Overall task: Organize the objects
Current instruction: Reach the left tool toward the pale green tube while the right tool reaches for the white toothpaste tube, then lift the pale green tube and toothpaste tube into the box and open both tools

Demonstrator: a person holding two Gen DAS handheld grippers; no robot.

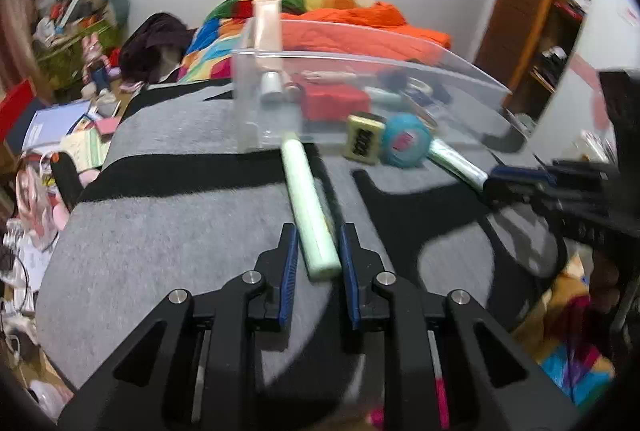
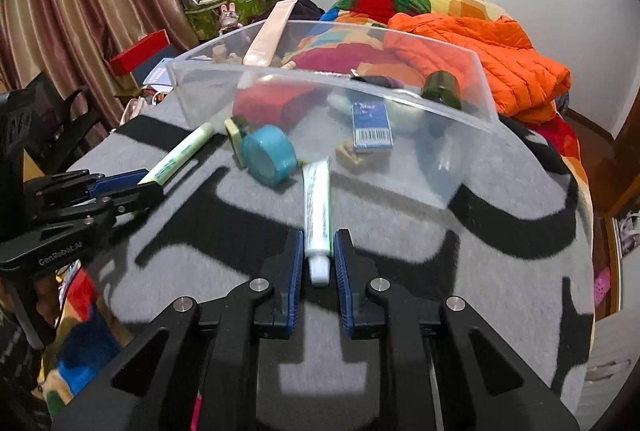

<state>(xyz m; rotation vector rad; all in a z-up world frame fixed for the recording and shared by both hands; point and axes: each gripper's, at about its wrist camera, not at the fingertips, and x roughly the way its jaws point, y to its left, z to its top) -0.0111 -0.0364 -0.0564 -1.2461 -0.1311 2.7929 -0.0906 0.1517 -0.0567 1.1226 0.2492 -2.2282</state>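
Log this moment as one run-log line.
left gripper: shut on green tube | right gripper: shut on white tube | clear bin: partly filled | both tubes outside bin, on grey blanket

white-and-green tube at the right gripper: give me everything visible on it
The white-and-green tube looks like a soft plastic squeeze tube: white body, green stripe and small print, white screw cap at the near end. It lies flat on the grey-and-black blanket, running from the right gripper away toward the teal round case and the clear bin. The blue pads close on its cap end. Whether its far tip touches the case is unclear.
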